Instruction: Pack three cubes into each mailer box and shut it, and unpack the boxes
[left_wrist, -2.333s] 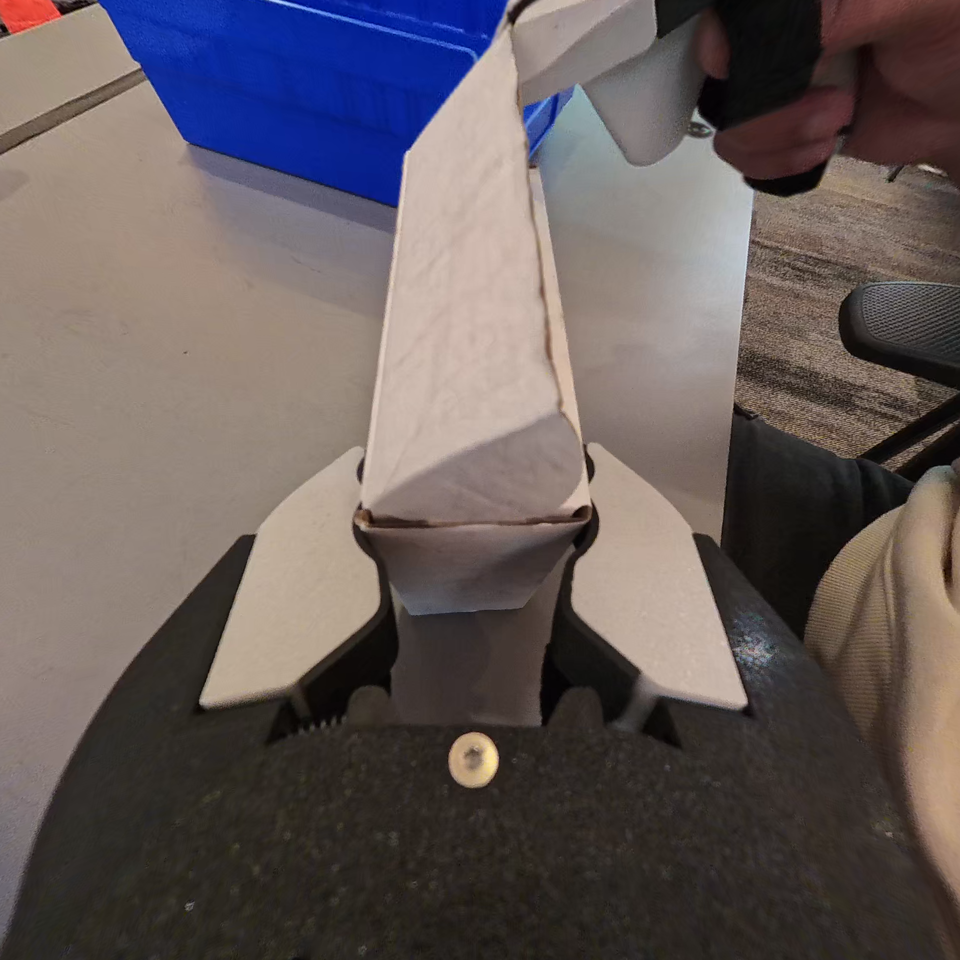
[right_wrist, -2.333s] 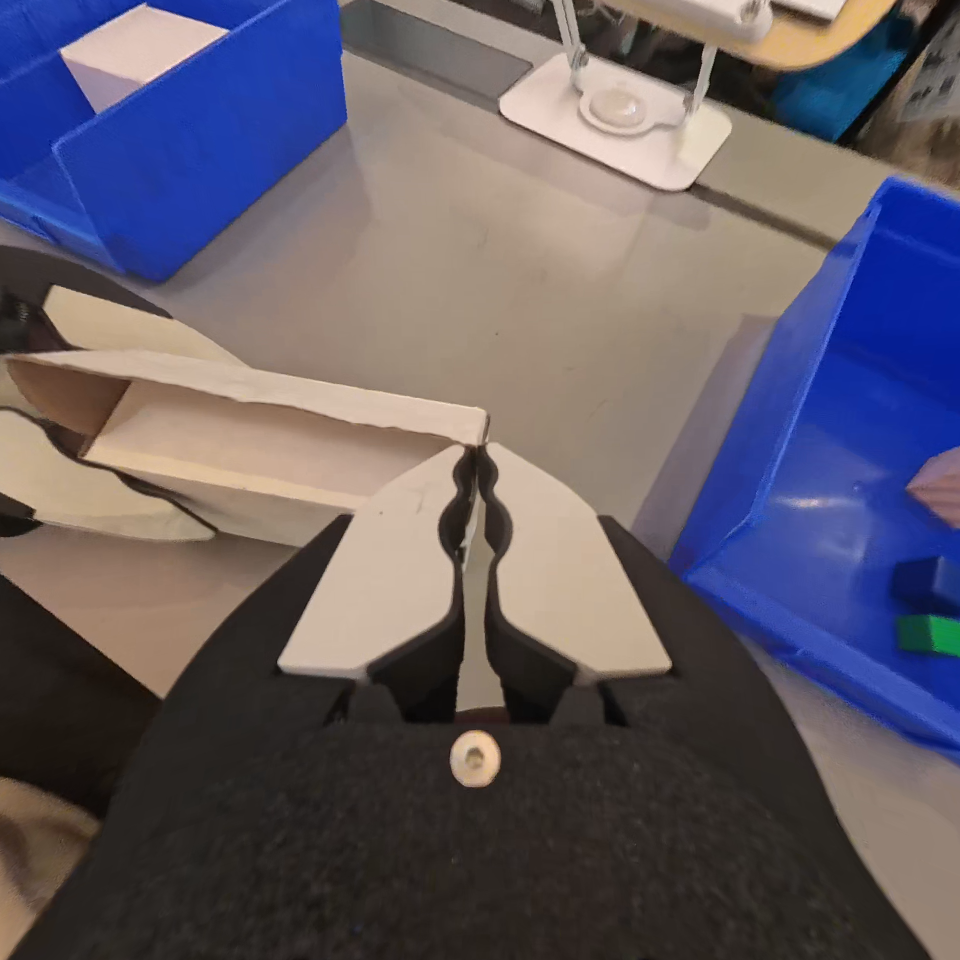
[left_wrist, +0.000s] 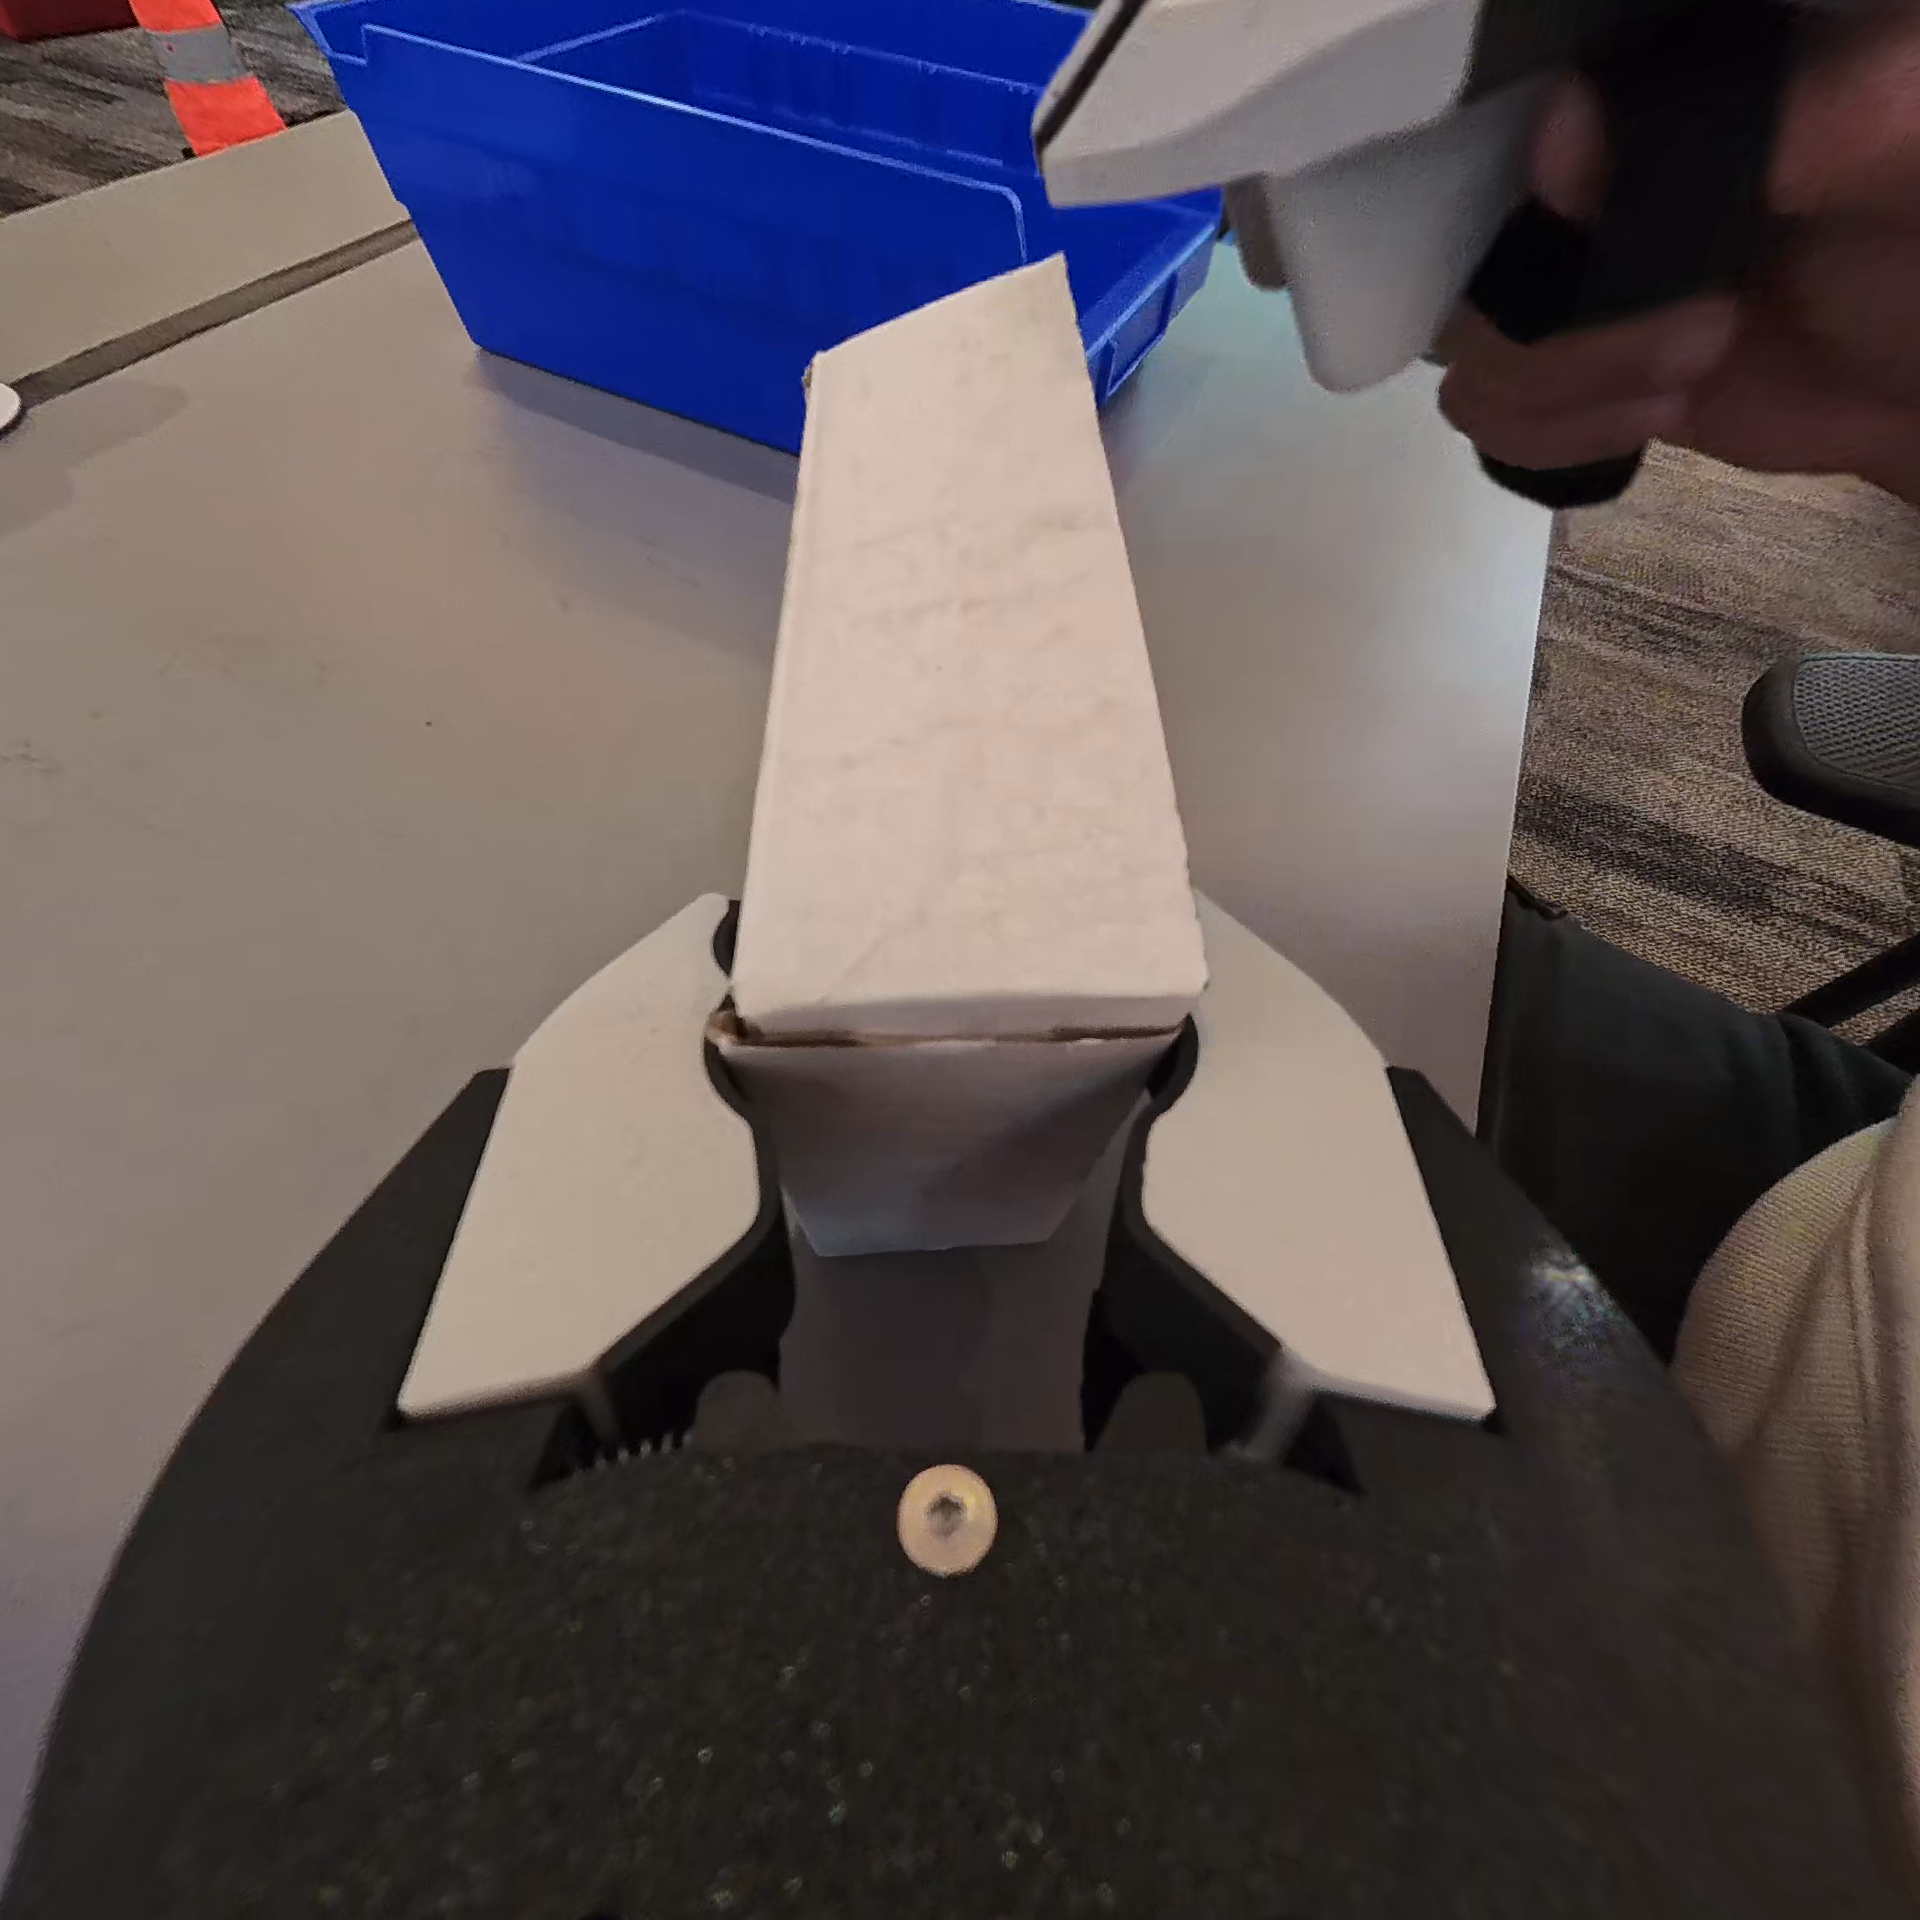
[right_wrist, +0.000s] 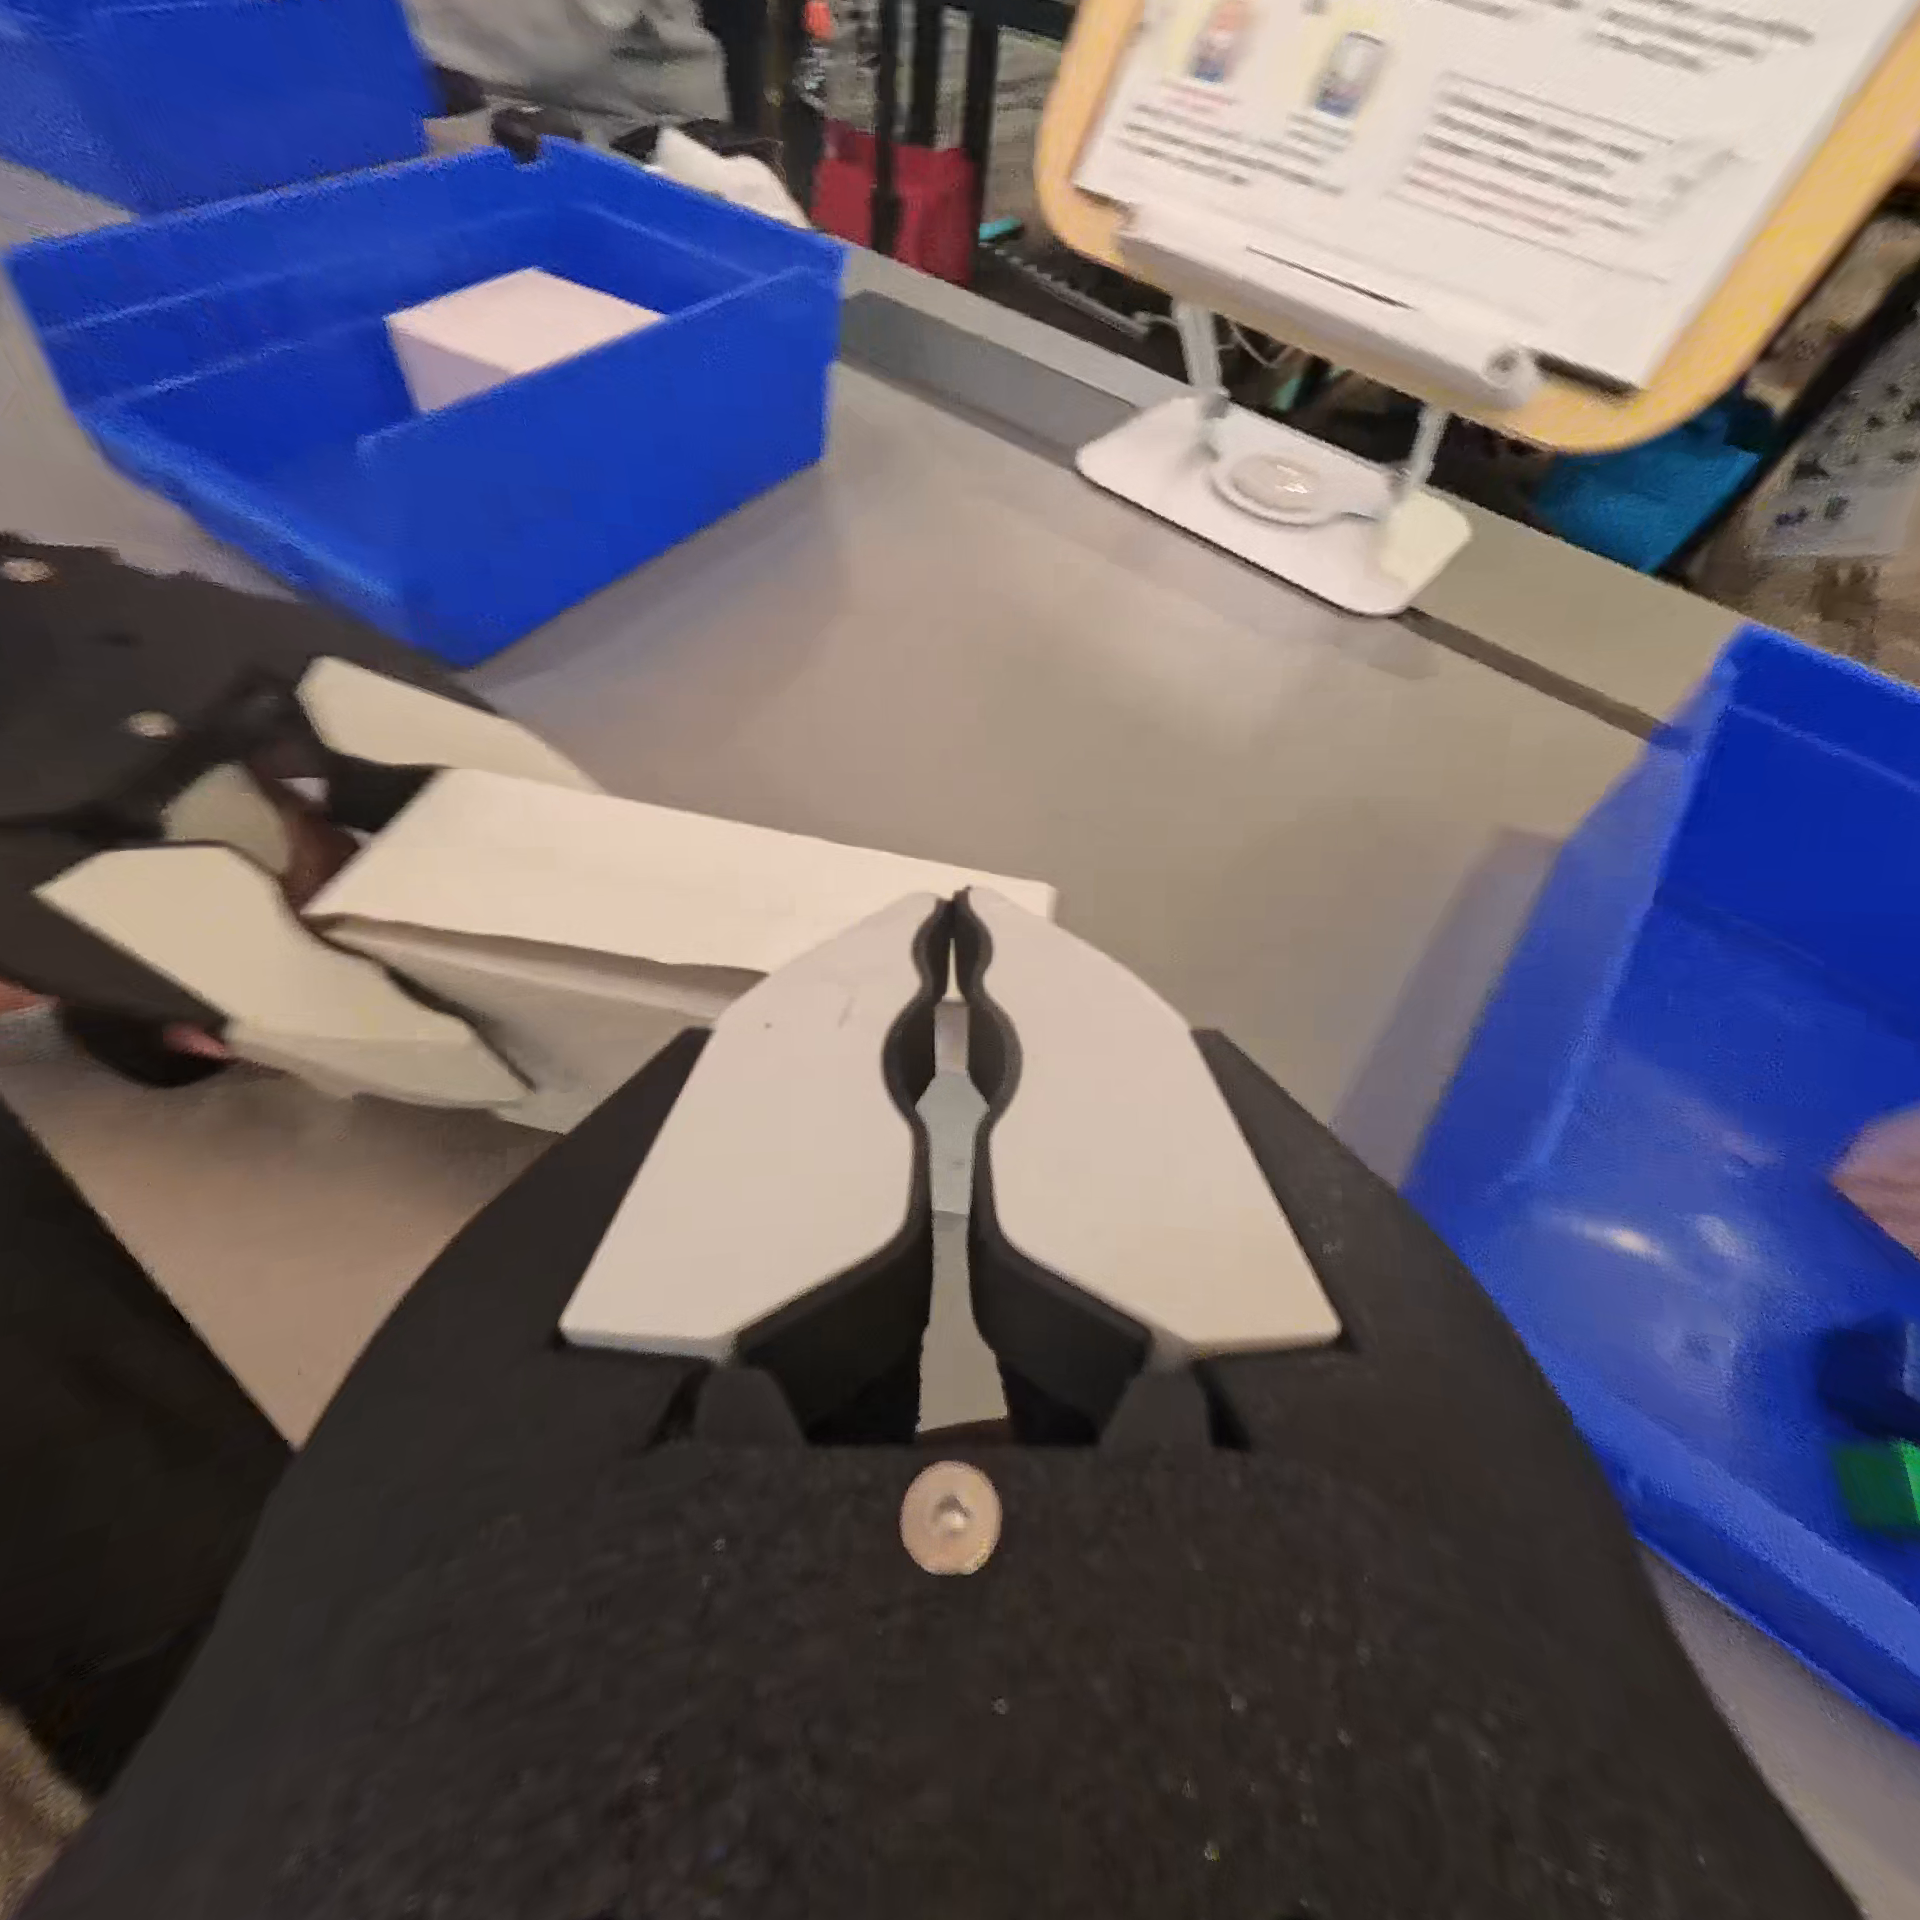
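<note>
Left hand-held gripper (left_wrist: 961, 997): clamped on near end of white mailer box (left_wrist: 966, 675), held over grey table (left_wrist: 312, 675). Right hand-held gripper (right_wrist: 954, 914): fingers pressed together, empty, at box's far end. Blue bin (left_wrist: 727, 208): 12 o'clock

A grey table (left_wrist: 312, 623) stands on mottled grey carpet (left_wrist: 1704, 665). Off its right edge sits a black mesh chair (left_wrist: 1839, 727); beyond its far-left corner, an orange cone (left_wrist: 213, 78).
</note>
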